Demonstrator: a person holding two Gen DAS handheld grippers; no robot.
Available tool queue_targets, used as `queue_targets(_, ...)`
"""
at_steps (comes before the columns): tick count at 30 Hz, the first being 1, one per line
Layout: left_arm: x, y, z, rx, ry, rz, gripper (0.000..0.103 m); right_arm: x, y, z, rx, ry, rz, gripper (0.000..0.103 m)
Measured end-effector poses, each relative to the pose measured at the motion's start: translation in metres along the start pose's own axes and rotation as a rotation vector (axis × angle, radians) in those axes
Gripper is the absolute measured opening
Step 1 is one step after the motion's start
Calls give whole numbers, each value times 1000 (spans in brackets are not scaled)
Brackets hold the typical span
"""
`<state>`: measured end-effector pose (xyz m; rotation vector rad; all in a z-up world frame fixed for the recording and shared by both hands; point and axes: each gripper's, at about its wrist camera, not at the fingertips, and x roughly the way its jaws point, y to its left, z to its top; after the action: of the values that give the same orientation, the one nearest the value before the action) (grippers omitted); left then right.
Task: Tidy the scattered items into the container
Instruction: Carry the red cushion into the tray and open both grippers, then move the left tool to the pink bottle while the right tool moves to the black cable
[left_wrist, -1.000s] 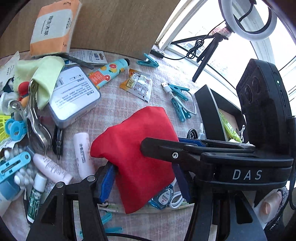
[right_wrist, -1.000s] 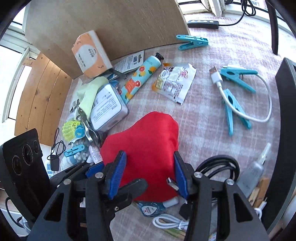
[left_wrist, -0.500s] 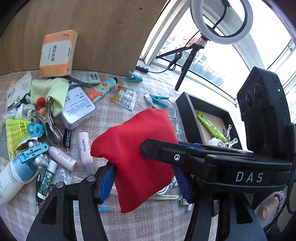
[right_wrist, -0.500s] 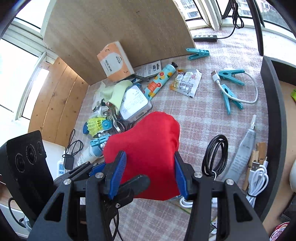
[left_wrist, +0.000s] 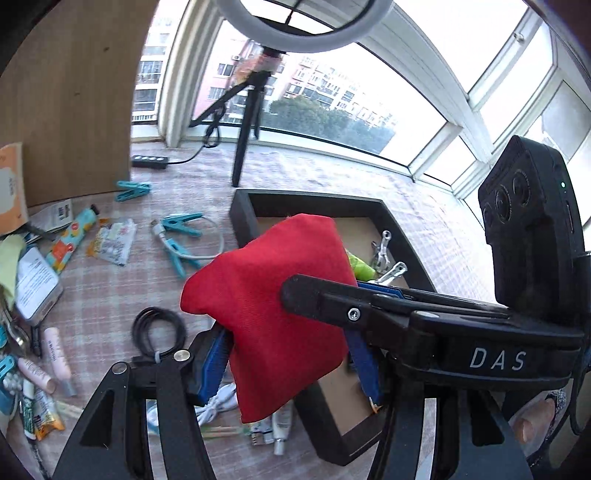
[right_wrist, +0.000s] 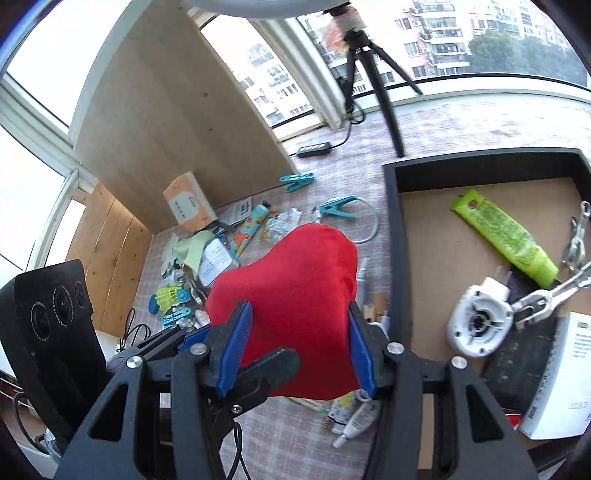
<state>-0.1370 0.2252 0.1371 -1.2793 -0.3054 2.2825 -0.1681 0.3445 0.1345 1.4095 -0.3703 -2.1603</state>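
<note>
Left gripper (left_wrist: 291, 354) and right gripper (right_wrist: 295, 349) both clamped on red pouch (left_wrist: 273, 306), one from each side for a balanced carry. Held clear above tabletop (left_wrist: 110, 288), at black container's (right_wrist: 392, 236) 9 o'clock wall, ready to lower inside beside green tube (right_wrist: 502, 236).

Red fabric pouch (left_wrist: 269, 295) lifted, black tray (right_wrist: 391, 236) beside it

I hold the plump pouch clear of the checked cloth, partly over the tray's near wall; inside the tray lie a green tube (right_wrist: 506, 236) and a white box (right_wrist: 557, 380).

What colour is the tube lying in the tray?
Lime green tube, clearest in the right wrist view.
</note>
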Motion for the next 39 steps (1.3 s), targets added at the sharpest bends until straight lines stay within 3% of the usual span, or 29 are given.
queue_targets(13,47,-90,39,153,28,-75,56,-71,-81,16,159,-159,-81,50)
queue_targets(16,51,-92,43,124,28,-68,68,-80,-92,15,189,-213,-137,53)
queue_targets(19,50,-85,42,111,14,-56,69,-86,-105,11,234,-243,-171,57)
queue_targets(26,36,-59,41,78,6,-26,69,-78,-104,6,221,-214,-174,57)
queue_targets(32,19,-26,32,50,7,39,69,-56,-73,10,120,-158,-172,57)
queue_targets(39,-8,44,15,-42,16,171,69,-15,-24,8,-16,-64,-158,57)
